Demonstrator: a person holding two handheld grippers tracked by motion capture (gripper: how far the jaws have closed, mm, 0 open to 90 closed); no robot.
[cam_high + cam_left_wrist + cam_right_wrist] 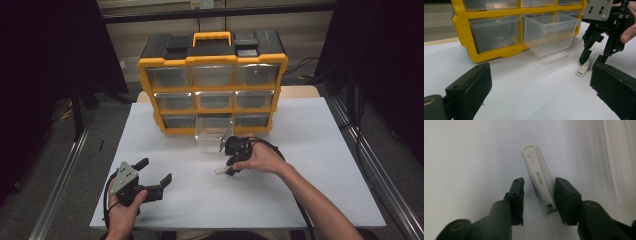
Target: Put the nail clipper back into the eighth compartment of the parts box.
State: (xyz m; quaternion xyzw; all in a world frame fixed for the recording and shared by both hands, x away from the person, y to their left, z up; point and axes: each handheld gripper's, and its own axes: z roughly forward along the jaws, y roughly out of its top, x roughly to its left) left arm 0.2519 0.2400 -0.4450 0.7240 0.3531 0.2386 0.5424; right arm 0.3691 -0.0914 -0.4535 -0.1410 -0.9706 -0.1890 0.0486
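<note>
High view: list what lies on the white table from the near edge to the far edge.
Left tongs → small white clip-like item under the right tongs → pulled-out clear drawer → yellow and black drawer organizer.

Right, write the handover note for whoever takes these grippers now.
Right gripper: open, pointed down, jaws on either side of the white nail clipper lying flat on the white table; not closed on it yet.
Left gripper: open, holding nothing, at the near left of the table.
Yellow organizer: stands at the far edge; its bottom-middle clear drawer is pulled out and looks empty.
Done: drawer opened.
Left, probably: grasp the clipper, put it in the open drawer, push the drawer shut.
</note>
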